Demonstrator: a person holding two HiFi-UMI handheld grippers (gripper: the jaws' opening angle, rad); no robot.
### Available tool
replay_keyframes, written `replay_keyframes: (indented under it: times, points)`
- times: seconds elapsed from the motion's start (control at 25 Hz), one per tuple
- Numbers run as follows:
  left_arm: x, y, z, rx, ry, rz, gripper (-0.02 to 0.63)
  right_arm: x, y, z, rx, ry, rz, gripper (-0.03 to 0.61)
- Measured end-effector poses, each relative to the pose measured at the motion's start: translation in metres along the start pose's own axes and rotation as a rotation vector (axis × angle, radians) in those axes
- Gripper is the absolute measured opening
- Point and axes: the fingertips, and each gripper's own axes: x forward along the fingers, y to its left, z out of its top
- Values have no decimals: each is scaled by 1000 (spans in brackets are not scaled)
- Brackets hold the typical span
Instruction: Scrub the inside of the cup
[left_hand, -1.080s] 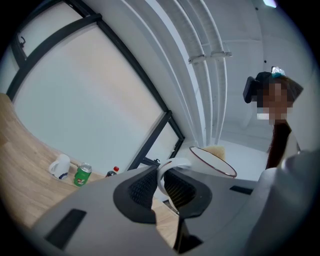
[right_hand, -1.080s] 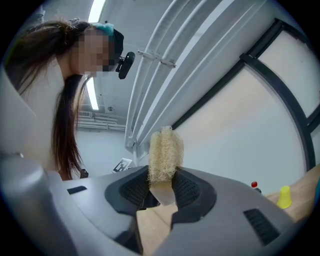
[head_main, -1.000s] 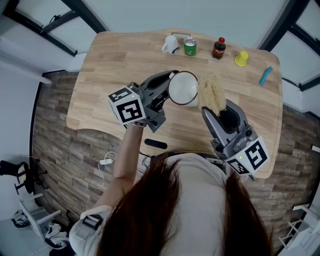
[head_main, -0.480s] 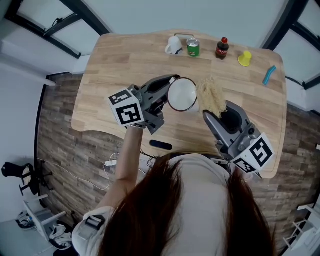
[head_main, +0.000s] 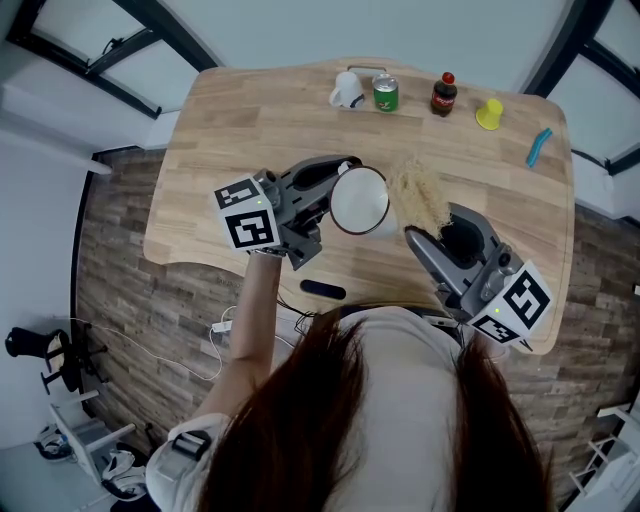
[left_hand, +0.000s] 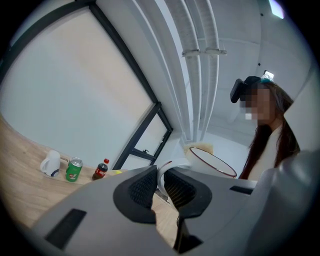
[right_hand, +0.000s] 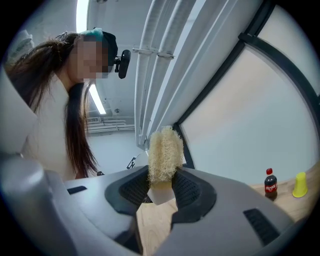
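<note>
Two hand-held grippers over a wooden tabletop (head_main: 210, 130), both loaded.

Head view: the left hand-held gripper (head_main: 336, 178) holds a white cup (head_main: 360, 201) in the air above the middle of the tabletop. The cup mouth is tipped up toward the camera and the inside looks plain white. The right hand-held gripper (head_main: 430, 228) carries a pale fibrous scrubber (head_main: 416, 196). The scrubber sits just beside the cup's right side, outside the mouth; contact with the rim can't be told. Along the far edge stand a white mug (head_main: 346, 90) on its side, a green can (head_main: 385, 93), a cola bottle (head_main: 444, 95) and a yellow piece (head_main: 489, 114). A blue item (head_main: 537, 147) lies apart, near the right edge. The person's long dark hair fills the bottom of the view.

Left gripper view: the jaws stand narrow, pinching the cup's handle loop between the pads. The cup body juts past them to the right and shows a dark red rim. The mug, can and bottle sit low at left on the wood.

Right gripper view: the jaws are clamped on the scrubber's lower end. Its bristly top sticks up above the pads, with a pale flat bit under it. The bottle and the yellow piece show at lower right.
</note>
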Motion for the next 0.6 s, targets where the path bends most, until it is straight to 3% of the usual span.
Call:
replay_keyframes:
  times: [0.6]
  points:
    - [-3,-15,-11,-13,78,-113,46,-2,11,-7,56,45,106,144]
